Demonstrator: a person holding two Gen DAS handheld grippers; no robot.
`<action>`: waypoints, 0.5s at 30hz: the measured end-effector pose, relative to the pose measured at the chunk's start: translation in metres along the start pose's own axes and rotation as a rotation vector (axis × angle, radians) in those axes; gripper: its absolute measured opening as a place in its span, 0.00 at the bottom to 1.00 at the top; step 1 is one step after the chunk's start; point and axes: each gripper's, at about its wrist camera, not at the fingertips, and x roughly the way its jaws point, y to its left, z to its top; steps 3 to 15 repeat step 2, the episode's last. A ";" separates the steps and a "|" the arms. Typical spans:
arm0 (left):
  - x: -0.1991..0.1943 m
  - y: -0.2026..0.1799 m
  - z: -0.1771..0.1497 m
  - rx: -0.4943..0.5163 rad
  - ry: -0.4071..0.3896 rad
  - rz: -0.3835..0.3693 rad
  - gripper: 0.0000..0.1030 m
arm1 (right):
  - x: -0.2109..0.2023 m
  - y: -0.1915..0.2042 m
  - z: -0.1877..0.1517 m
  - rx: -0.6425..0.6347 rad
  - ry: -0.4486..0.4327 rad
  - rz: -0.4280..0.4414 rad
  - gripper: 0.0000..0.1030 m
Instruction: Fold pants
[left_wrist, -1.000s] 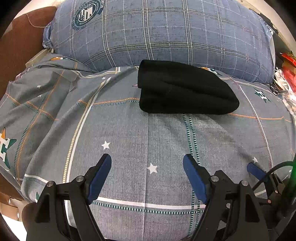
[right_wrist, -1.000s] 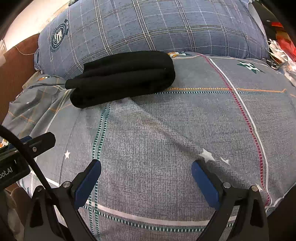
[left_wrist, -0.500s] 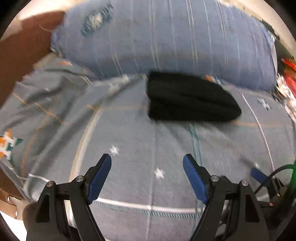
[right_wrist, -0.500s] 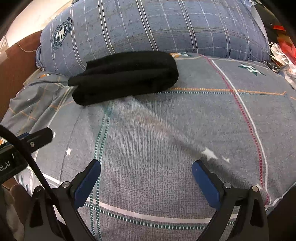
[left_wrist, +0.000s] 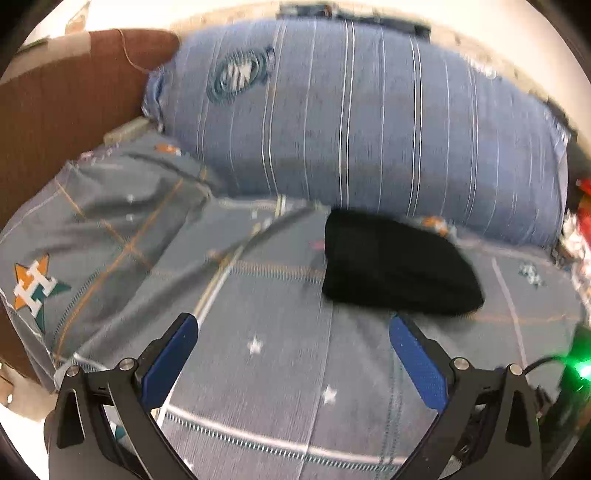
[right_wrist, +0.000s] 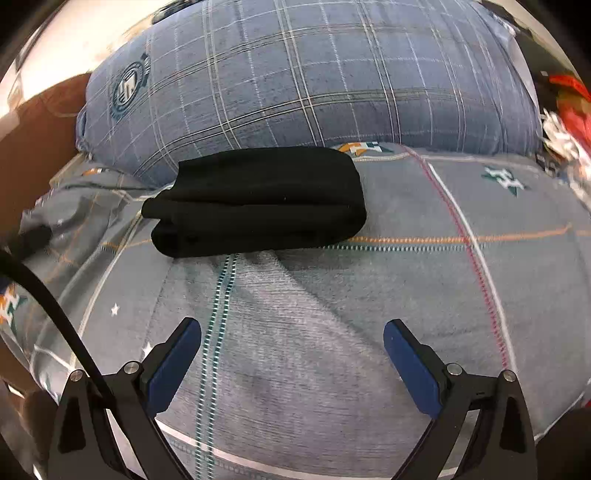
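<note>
The black pants (right_wrist: 258, 199) lie folded into a compact bundle on the grey patterned bed sheet (right_wrist: 332, 314), just in front of the blue plaid pillow (right_wrist: 295, 81). They also show in the left wrist view (left_wrist: 395, 266), blurred. My left gripper (left_wrist: 293, 332) is open and empty, held above the sheet, short of the pants. My right gripper (right_wrist: 291, 338) is open and empty too, well short of the bundle.
A brown headboard (left_wrist: 55, 110) stands at the left. The blue plaid pillow (left_wrist: 351, 122) fills the back. Red and white clutter (right_wrist: 569, 122) lies past the bed's right edge. A black cable (right_wrist: 48, 295) crosses the right wrist view's lower left.
Both grippers have pulled back and tilted up, away from the folded pants. The left one moves fast and its view is blurred. The pants have not moved.
</note>
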 end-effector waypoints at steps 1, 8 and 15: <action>0.007 -0.002 -0.005 0.018 0.047 -0.011 1.00 | 0.000 0.002 -0.002 0.005 0.003 0.004 0.98; 0.012 -0.002 -0.009 0.022 0.077 -0.027 1.00 | 0.001 0.004 -0.005 0.000 0.004 0.000 0.98; 0.012 -0.002 -0.009 0.022 0.077 -0.027 1.00 | 0.001 0.004 -0.005 0.000 0.004 0.000 0.98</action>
